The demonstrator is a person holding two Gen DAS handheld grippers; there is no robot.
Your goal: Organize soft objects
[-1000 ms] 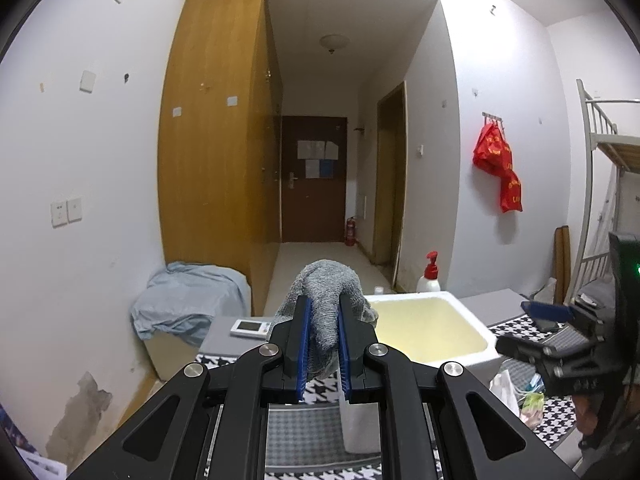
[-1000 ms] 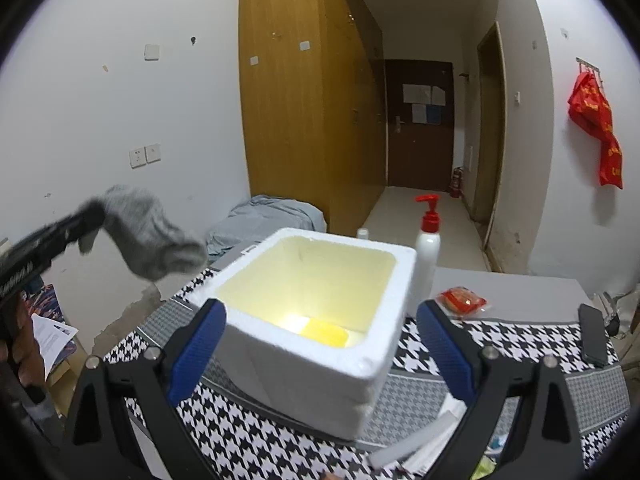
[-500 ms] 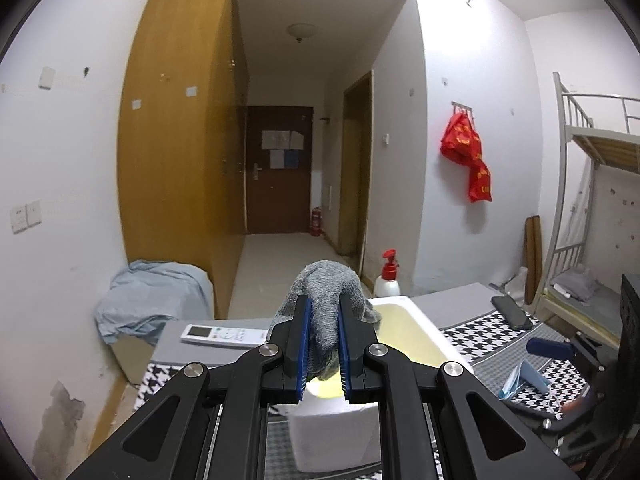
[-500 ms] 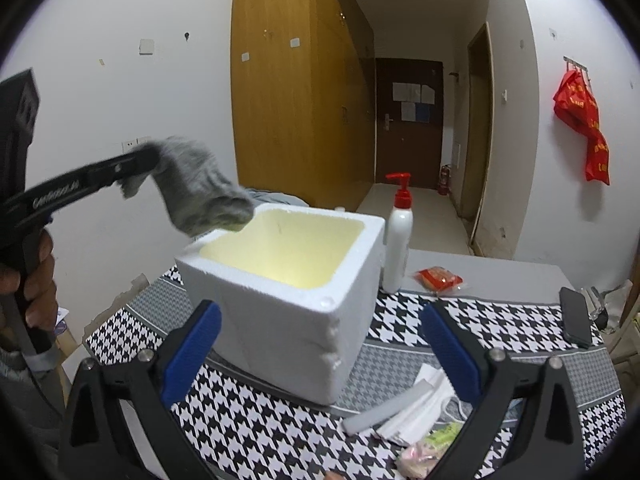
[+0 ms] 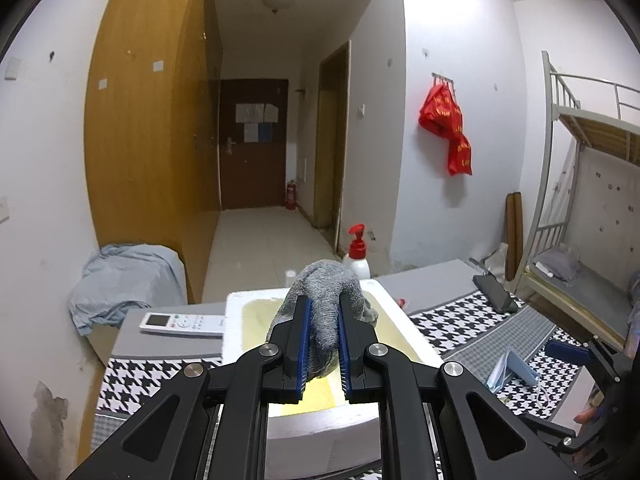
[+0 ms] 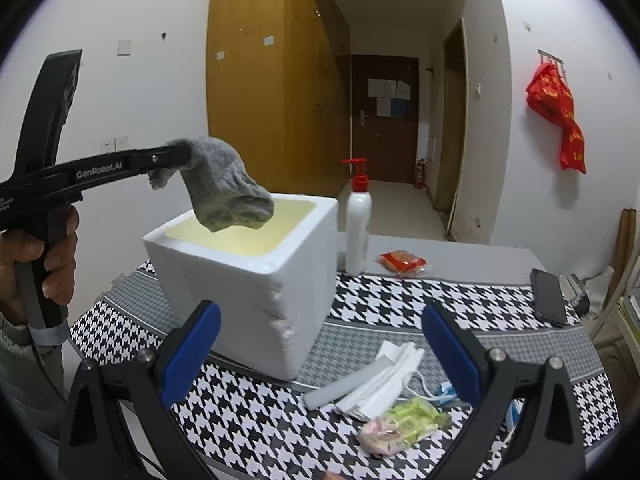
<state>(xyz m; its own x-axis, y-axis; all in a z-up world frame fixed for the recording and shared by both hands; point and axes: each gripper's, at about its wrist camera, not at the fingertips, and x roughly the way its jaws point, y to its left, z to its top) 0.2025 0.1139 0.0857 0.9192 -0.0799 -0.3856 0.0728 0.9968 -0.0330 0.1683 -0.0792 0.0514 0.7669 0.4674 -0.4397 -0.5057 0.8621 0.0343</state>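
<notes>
The left gripper (image 5: 323,330) is clamped on the grey sock (image 6: 224,184), which hangs long-axis down over the near-left rim of the white foam box (image 6: 256,280), while the right gripper (image 6: 320,354), jaws spread and empty, waits beside the box.

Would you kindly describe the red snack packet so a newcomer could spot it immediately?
Start at the white foam box on the houndstooth tablecloth. Just past its far right corner stands a white pump bottle; the red snack packet lies flat right beside that, on plain grey tabletop, the only red wrapper there.
</notes>
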